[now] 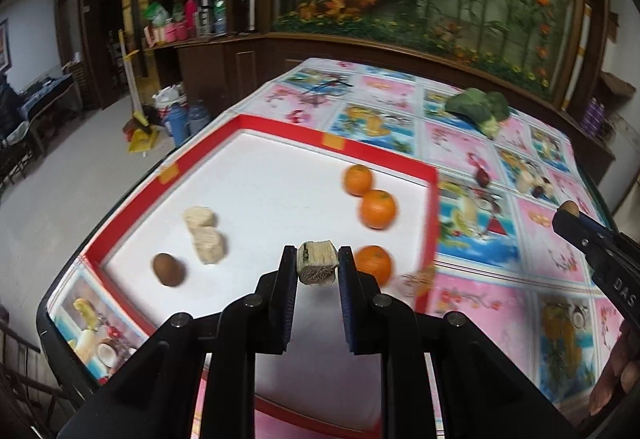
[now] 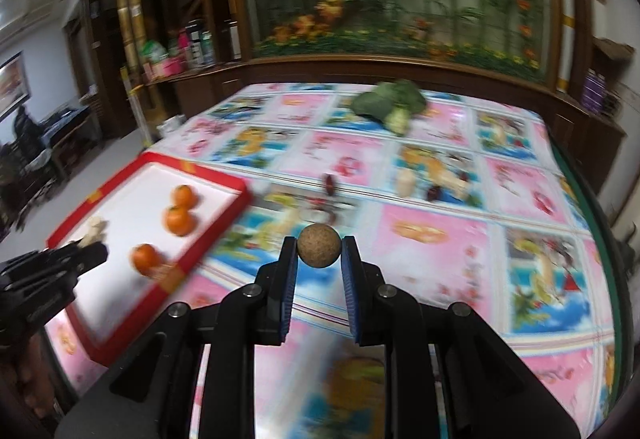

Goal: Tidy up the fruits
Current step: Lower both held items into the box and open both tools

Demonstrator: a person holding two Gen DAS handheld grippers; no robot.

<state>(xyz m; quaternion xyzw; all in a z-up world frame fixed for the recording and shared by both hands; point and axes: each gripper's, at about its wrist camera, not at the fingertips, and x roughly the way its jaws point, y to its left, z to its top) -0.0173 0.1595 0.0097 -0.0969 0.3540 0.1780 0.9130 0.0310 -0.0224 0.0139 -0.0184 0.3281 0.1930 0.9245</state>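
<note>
A red-rimmed white tray (image 1: 434, 223) was seen lying near the left edge of a table covered with a pink and blue fruit-print cloth (image 1: 472, 287). Within the tray, three oranges (image 1: 378, 209) were ranged along its right rim, two pale corn-like pieces (image 1: 206, 235) were laid touching each other near the middle, and a brown kiwi (image 1: 169, 269) was set just beside them toward the near-left corner. A wide stretch of bare white floor was left between the corn pieces and the oranges, and more at the far end of the tray.

The left gripper (image 1: 318, 267) was held above the near part of the tray, its jaws clamped on a short cut chunk (image 1: 317, 262), pale on top and dark below; the chunk's longer side was laid crosswise between the pads. The right gripper (image 2: 319, 251) was held over the open cloth to the right of the tray's rim, closed around a round tan-brown fruit (image 2: 319, 245), for which no long axis could be made out.

Farther back on the cloth, a broccoli head (image 2: 390, 105) was lying with its stem toward the camera, and small dark red fruits (image 2: 329, 183) were scattered well apart from the tray. The letters "DAS" were read on the right gripper's body in the left wrist view.
</note>
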